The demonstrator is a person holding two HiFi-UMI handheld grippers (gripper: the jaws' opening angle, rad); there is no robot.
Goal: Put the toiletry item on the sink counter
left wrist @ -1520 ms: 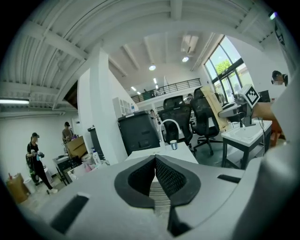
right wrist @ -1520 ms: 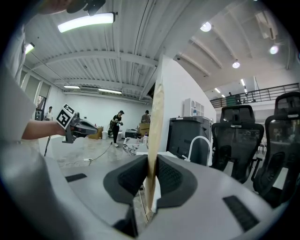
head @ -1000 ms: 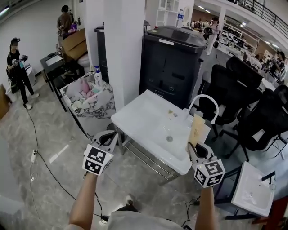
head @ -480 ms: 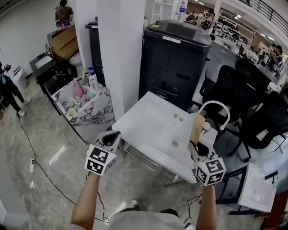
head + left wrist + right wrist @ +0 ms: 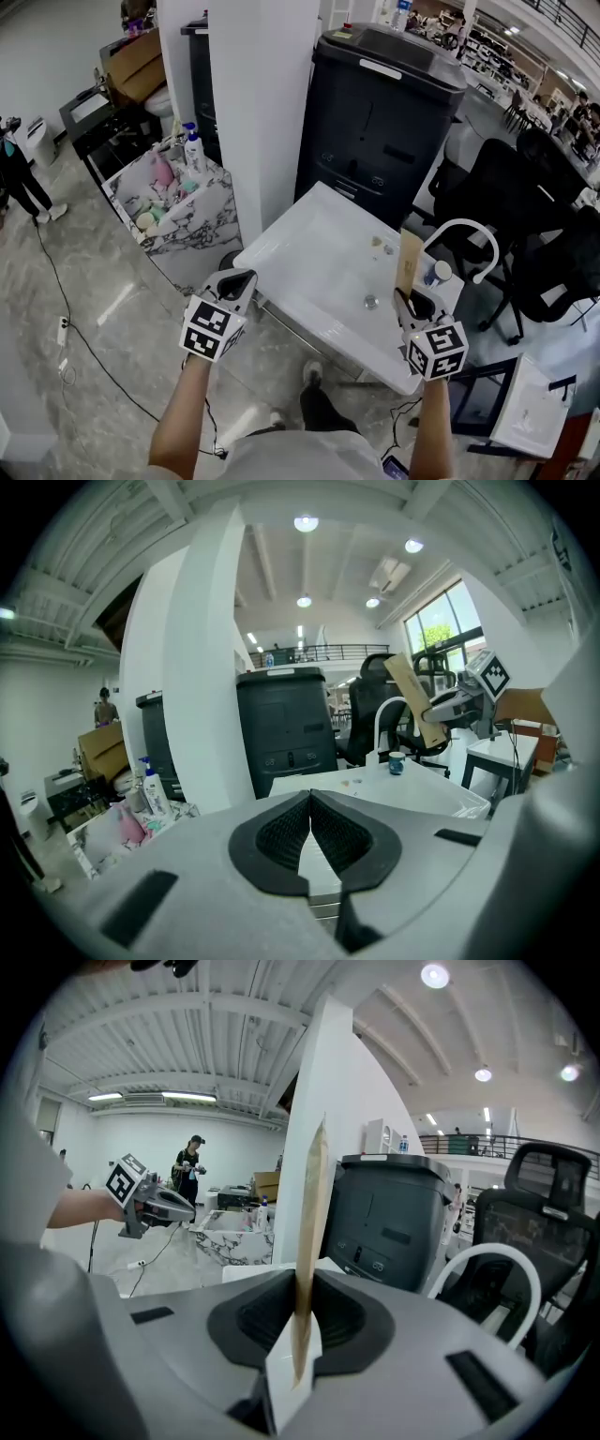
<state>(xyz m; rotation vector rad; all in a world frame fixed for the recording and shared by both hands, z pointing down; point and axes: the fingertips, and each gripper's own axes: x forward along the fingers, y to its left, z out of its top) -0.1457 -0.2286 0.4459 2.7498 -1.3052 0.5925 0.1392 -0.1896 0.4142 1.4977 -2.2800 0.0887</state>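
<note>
The right gripper (image 5: 411,306) clamps the tan packet (image 5: 408,264) upright, long axis vertical, above the near right edge of the sink counter (image 5: 300,246). The left gripper (image 5: 234,281), closed and empty, sits by the opposite corner.

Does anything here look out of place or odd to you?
A white sink counter with a curved tap stands in an open office, beside a big dark copier and office chairs: an odd spot for a sink. Nothing looks spilled or broken.
</note>
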